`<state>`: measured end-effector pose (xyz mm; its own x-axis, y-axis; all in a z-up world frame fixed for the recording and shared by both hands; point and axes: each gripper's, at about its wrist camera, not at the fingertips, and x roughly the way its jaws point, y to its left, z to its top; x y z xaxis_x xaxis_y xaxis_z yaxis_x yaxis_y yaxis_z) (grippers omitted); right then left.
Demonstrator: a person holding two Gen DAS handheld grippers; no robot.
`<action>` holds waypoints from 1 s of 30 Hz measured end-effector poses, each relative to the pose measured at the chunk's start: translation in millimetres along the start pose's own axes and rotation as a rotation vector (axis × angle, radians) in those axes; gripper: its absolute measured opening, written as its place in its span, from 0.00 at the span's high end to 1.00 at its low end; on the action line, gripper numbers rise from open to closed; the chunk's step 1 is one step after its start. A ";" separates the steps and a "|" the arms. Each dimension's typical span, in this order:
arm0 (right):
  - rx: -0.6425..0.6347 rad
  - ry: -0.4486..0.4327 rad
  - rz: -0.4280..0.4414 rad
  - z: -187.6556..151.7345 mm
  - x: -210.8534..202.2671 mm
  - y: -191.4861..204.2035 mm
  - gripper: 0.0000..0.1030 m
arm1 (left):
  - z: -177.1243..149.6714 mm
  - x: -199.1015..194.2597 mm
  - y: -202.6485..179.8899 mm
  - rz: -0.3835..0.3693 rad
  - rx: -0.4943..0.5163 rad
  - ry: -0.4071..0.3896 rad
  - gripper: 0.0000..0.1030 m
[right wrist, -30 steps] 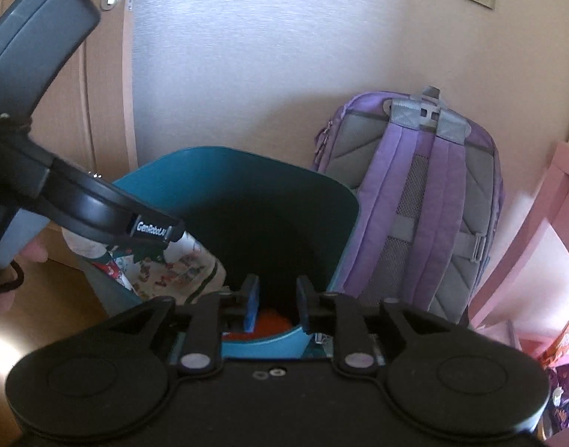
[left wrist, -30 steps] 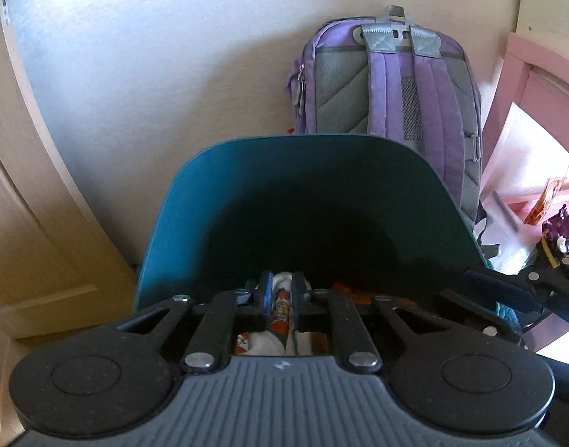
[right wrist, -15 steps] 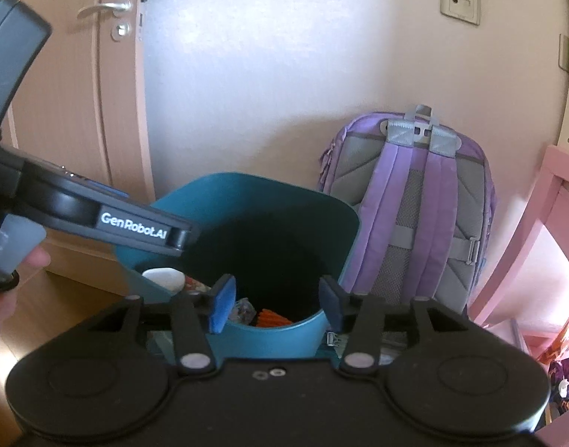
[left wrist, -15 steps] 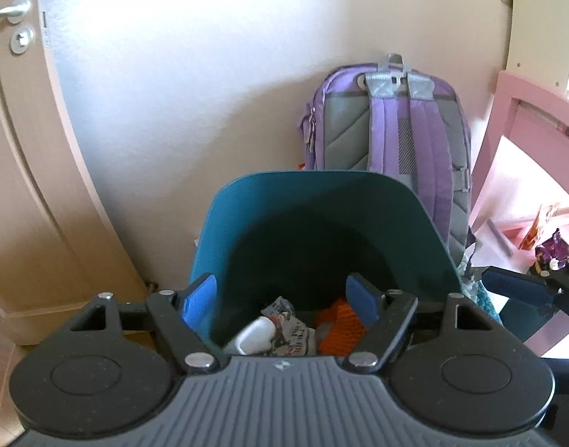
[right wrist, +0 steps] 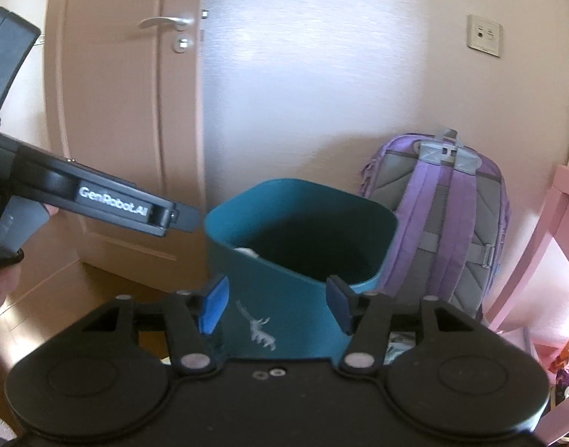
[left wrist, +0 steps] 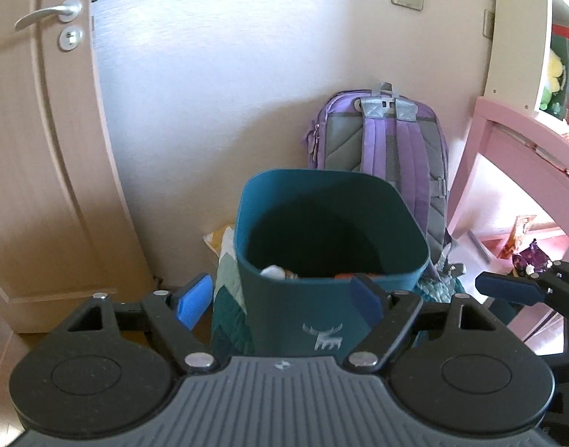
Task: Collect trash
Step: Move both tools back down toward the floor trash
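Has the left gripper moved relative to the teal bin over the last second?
Yes. The left gripper has pulled back and up from the teal bin, which now looks smaller against the purple backpack; its fingers have opened, empty.

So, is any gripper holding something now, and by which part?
Nothing is held. The left gripper and the right gripper are both open and empty, near the teal bin.

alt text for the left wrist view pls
The open, empty left hand-held gripper faces a teal bin with trash in the bottom. A purple backpack leans on the wall behind it, a door stands left and pink furniture right.
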<state>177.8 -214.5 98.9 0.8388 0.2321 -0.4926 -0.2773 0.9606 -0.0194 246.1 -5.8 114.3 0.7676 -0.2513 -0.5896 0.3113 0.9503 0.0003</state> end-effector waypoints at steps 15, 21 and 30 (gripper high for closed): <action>0.025 0.110 0.133 -64.3 21.0 31.7 0.44 | -110.8 -17.9 89.8 0.045 -0.060 0.012 0.00; 0.010 0.202 0.211 -110.9 64.0 44.0 0.44 | -184.1 34.7 137.1 0.078 -0.124 0.129 0.00; 0.111 0.491 0.193 -221.3 166.9 53.9 0.44 | -294.8 133.0 169.2 0.162 -0.037 0.285 0.00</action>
<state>199.1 -157.9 -176.9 0.4520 0.3328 -0.8276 -0.3314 0.9241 0.1906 235.7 175.8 -202.2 0.6166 -0.0393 -0.7863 0.1732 0.9811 0.0867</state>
